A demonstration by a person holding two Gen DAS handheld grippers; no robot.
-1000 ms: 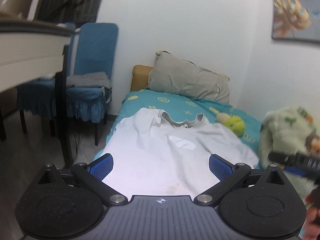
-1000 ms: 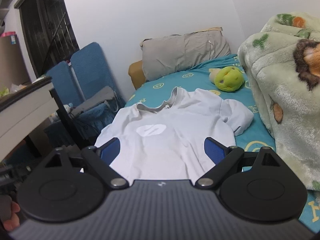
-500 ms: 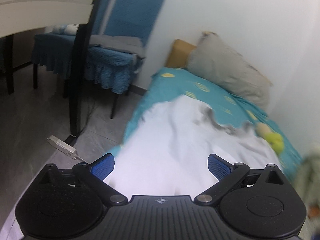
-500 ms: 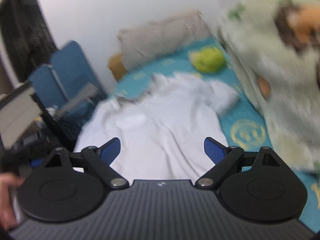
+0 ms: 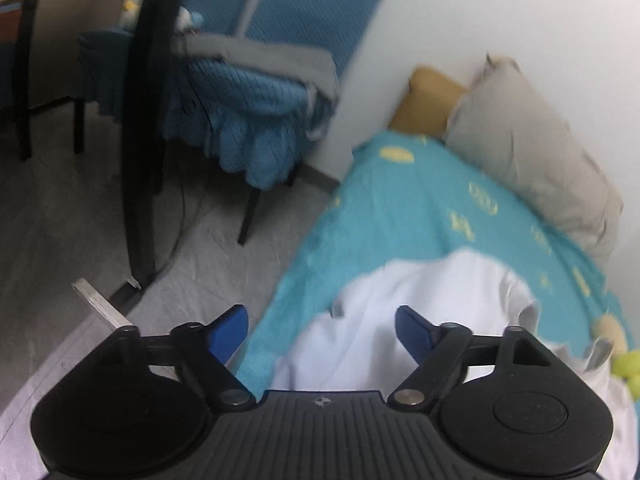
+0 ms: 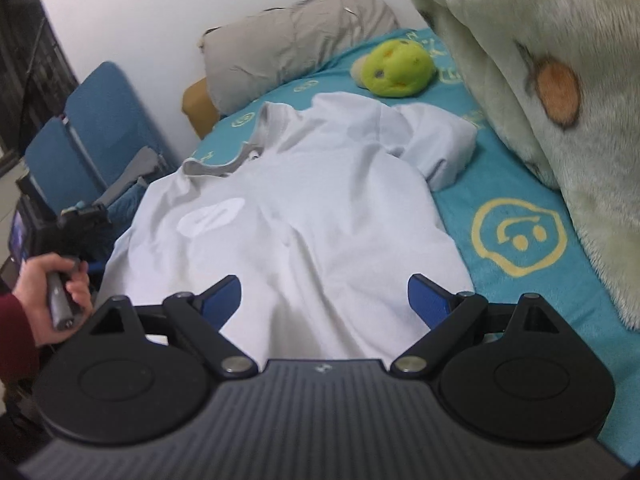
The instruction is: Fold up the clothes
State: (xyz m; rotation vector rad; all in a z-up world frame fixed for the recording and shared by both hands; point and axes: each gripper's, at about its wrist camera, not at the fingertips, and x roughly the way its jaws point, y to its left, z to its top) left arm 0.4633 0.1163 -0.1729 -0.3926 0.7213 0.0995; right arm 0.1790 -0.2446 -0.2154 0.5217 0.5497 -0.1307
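Observation:
A white T-shirt (image 6: 304,208) with a grey collar lies spread face up on the teal bed sheet (image 6: 516,208); its right sleeve is bunched near the blanket. It also shows in the left wrist view (image 5: 404,320), blurred. My right gripper (image 6: 324,300) is open and empty, just above the shirt's lower hem. My left gripper (image 5: 320,334) is open and empty over the shirt's left edge near the bed's side.
A grey pillow (image 6: 296,44) and a green plush toy (image 6: 394,64) lie at the head of the bed. A fluffy blanket (image 6: 560,80) is piled on the right. Blue chairs (image 5: 256,92), a desk leg (image 5: 144,128) and a power strip (image 5: 100,304) stand on the floor left of the bed.
Both grippers have moved down toward the shirt. The left one swung left toward the bed's edge and floor; the right one came closer to the shirt's hem. Both stay open.

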